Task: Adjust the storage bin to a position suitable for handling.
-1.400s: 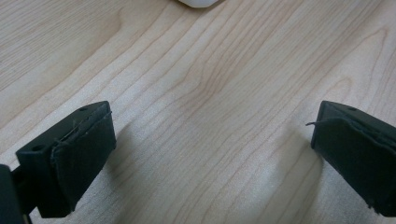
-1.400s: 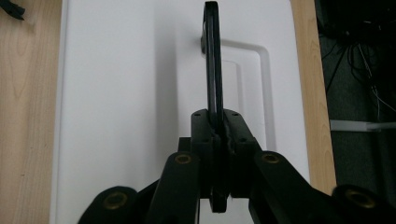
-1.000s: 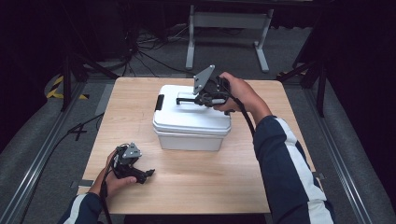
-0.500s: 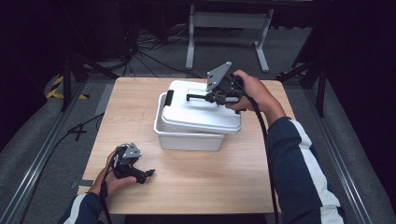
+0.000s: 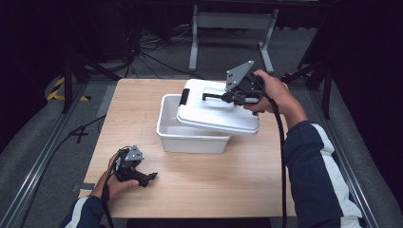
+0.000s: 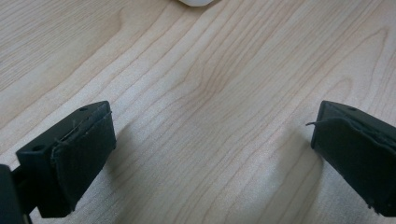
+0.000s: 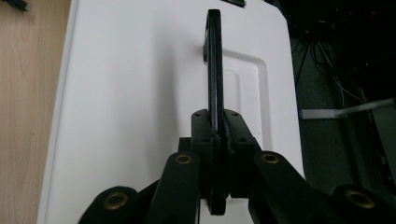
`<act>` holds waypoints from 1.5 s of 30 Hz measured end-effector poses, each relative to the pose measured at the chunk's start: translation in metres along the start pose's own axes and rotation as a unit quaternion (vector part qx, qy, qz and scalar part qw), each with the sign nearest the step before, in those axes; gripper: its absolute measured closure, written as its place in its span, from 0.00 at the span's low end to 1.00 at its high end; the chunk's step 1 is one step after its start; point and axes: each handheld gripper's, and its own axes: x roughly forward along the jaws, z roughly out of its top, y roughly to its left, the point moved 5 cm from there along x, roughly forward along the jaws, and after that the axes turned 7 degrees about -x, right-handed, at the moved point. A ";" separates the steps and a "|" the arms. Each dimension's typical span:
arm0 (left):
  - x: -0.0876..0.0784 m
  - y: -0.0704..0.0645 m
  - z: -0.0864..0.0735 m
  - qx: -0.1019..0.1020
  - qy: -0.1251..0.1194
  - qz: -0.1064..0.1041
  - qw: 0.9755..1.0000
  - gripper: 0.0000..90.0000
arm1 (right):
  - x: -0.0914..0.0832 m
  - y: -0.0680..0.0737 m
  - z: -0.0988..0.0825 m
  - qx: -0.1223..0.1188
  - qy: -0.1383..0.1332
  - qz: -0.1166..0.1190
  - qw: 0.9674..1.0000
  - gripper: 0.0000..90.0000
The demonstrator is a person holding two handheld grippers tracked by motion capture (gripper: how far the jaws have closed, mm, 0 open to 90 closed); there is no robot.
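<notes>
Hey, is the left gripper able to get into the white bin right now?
Probably yes. The lid, clamped by its handle in the right gripper, leaves the white bin uncovered along its left side. The open left gripper rests on bare table nearby.

My right gripper (image 5: 227, 97) clamps the black handle (image 7: 214, 70) of the white lid (image 5: 216, 114); the lid is tilted, raised, offset rightward over the open white bin (image 5: 183, 135).
</notes>
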 end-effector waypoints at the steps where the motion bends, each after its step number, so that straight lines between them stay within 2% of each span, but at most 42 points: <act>1: 0.000 0.000 0.000 0.000 0.000 0.000 1.000 0.00 | -0.002 0.000 -0.002 0.002 0.001 -0.003 1.000 0.94; 10: 0.000 0.000 0.000 -0.001 -0.003 0.001 1.000 0.00 | -0.015 0.005 -0.026 0.019 -0.004 -0.007 1.000 0.94; 12: 0.001 0.000 0.000 -0.001 -0.003 0.001 1.000 0.00 | -0.019 0.005 -0.038 0.026 -0.002 -0.012 1.000 0.94; 13: 0.001 0.000 0.000 -0.001 -0.003 0.001 1.000 0.00 | -0.019 0.005 -0.038 0.026 -0.002 -0.012 1.000 0.94; 21: 0.000 0.000 0.000 0.000 0.000 -0.002 1.000 0.00 | -0.033 0.007 -0.071 0.050 0.003 -0.023 0.998 0.94; 27: 0.000 0.000 0.000 -0.001 0.000 -0.002 1.000 0.00 | -0.047 0.007 -0.096 0.069 0.005 -0.040 0.997 0.94; 33: 0.000 0.000 0.000 0.001 0.001 -0.001 1.000 0.00 | -0.054 0.008 -0.113 0.078 0.011 -0.046 0.996 0.94; 43: 0.000 0.000 0.000 0.001 0.001 -0.002 1.000 0.00 | -0.070 0.010 -0.147 0.105 0.020 -0.068 0.992 0.94; 45: 0.000 0.000 0.000 0.001 0.001 -0.002 1.000 0.00 | -0.073 0.011 -0.152 0.111 0.013 -0.069 0.991 0.94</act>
